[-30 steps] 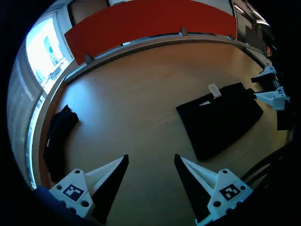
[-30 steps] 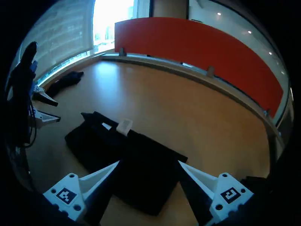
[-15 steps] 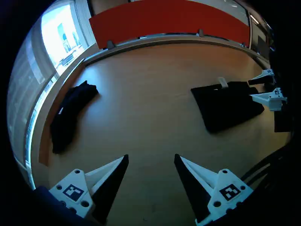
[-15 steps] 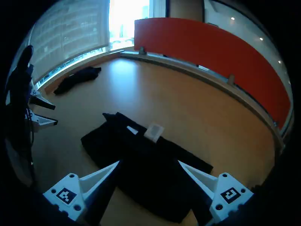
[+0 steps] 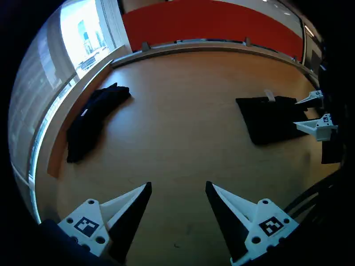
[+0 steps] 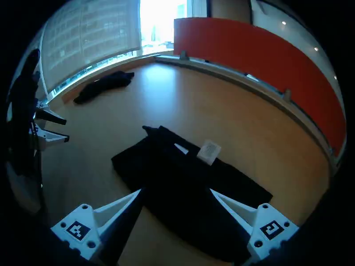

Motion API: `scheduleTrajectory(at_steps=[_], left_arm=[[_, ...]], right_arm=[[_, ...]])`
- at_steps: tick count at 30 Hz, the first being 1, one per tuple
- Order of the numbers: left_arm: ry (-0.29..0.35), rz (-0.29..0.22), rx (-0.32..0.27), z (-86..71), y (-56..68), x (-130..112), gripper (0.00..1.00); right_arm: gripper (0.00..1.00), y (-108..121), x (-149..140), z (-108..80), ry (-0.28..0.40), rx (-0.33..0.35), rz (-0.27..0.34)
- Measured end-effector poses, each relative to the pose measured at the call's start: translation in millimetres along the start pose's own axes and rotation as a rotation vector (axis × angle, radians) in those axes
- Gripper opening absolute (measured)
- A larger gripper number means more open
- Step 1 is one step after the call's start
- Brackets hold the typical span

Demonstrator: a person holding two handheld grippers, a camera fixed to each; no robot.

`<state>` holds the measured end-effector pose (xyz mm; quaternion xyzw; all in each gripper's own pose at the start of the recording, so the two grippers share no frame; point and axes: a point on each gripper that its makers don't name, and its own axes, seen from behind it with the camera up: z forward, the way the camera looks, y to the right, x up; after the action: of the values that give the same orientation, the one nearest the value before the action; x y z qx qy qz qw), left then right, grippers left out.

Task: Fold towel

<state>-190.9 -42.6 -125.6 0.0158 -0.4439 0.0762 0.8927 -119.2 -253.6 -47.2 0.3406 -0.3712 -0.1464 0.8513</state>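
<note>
Towel is lying flat on the counter, white tag on top. Right gripper hangs over its near edge, fingers apart, holding nothing. Left gripper is well off to the side, fingers apart too.

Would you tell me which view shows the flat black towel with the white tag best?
The right gripper view: the towel lies large and central, its white tag clear. The left gripper view shows it small at the right edge, partly behind the right gripper.
</note>
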Motion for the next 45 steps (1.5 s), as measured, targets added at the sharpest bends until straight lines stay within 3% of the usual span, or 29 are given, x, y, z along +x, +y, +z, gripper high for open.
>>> scheduleTrajectory(at_steps=[15, 35, 45], left_arm=[[-0.001, -0.009, -0.005, 0.3, 0.3, -1.3, 0.9], [-0.008, -0.025, -0.003, 3.3, -3.2, 2.6, 0.9], [-0.006, -0.024, -0.005, 3.1, -3.6, 3.9, 0.9]], right_arm=[[1.0, 2.1, -4.5, 11.2, -0.017, 0.003, 0.005], [1.0, 23.2, 6.7, 29.0, -0.028, -0.012, -0.002], [1.0, 20.2, 10.5, 25.1, -0.021, -0.011, -0.001]])
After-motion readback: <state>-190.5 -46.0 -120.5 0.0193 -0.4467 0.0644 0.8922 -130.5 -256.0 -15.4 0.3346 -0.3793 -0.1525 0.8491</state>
